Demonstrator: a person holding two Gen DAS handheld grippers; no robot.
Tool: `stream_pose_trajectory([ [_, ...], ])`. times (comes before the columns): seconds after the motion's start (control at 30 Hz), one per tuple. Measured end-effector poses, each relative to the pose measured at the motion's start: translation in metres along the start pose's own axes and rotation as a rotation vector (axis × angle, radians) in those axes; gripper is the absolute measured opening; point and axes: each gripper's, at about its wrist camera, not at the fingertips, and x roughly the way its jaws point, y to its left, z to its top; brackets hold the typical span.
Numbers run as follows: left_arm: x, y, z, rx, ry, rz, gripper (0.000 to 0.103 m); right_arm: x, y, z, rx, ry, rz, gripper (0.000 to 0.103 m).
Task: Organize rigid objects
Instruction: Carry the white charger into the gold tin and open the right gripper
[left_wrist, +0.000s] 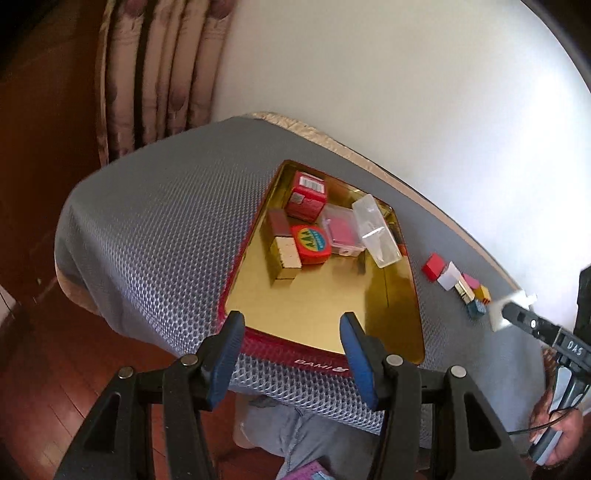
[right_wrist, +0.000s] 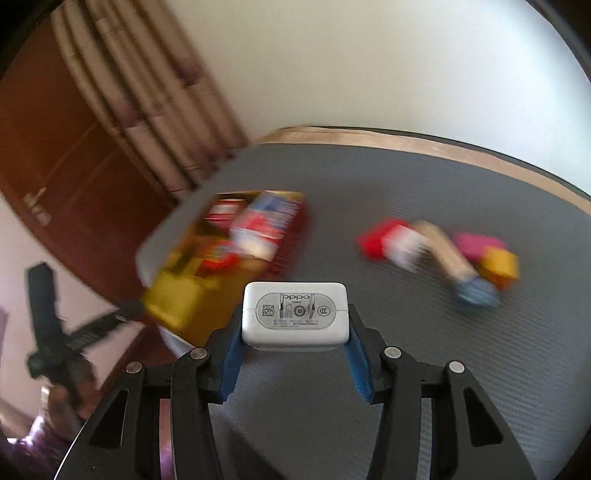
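A red tin with a gold inside (left_wrist: 325, 295) lies on the grey mat and holds a red carton (left_wrist: 306, 197), a round red tin (left_wrist: 312, 243), a gold block (left_wrist: 284, 258) and clear plastic cases (left_wrist: 376, 230). My left gripper (left_wrist: 291, 354) is open and empty over the tin's near rim. My right gripper (right_wrist: 293, 328) is shut on a white OPPO charger (right_wrist: 295, 314), held above the mat; it also shows in the left wrist view (left_wrist: 498, 312). Small coloured blocks (left_wrist: 458, 282) lie in a row on the mat right of the tin, blurred in the right wrist view (right_wrist: 439, 251).
The grey mat (left_wrist: 155, 229) covers a small table with a tan edge (left_wrist: 369, 162) against a white wall. A curtain and a brown door stand at the left. The person's legs (left_wrist: 303, 435) are below the table's front edge.
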Motion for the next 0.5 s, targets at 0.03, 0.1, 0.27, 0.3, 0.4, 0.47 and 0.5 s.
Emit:
stream_pose_trajectory([
  [0.03, 0.001, 0.004, 0.000, -0.016, 0.007, -0.007, 0.055, 0.007, 0.012, 0.007, -0.014, 0.009, 0.020, 0.047],
  [0.1, 0.001, 0.009, 0.000, -0.033, 0.013, -0.016, 0.055, 0.028, 0.035, 0.018, -0.038, 0.040, 0.060, 0.047],
  [0.27, -0.002, 0.009, -0.002, -0.043, 0.015, -0.036, 0.055, 0.089, 0.072, 0.026, -0.083, 0.134, 0.076, 0.047],
  [0.3, -0.002, 0.008, -0.002, -0.037, 0.015, -0.033, 0.055, 0.095, 0.075, 0.023, -0.095, 0.146, 0.065, 0.047],
  [0.4, 0.000, 0.004, -0.004, -0.013, 0.022, -0.020, 0.055, 0.119, 0.079, 0.020, -0.110, 0.181, 0.037, 0.047],
  [0.47, 0.002, 0.002, -0.005, -0.011, 0.033, -0.023, 0.055, 0.134, 0.079, 0.019, -0.120, 0.197, 0.013, 0.047],
  [0.5, 0.004, 0.002, -0.005, -0.014, 0.040, -0.028, 0.055, 0.138, 0.079, 0.018, -0.127, 0.200, 0.002, 0.047],
])
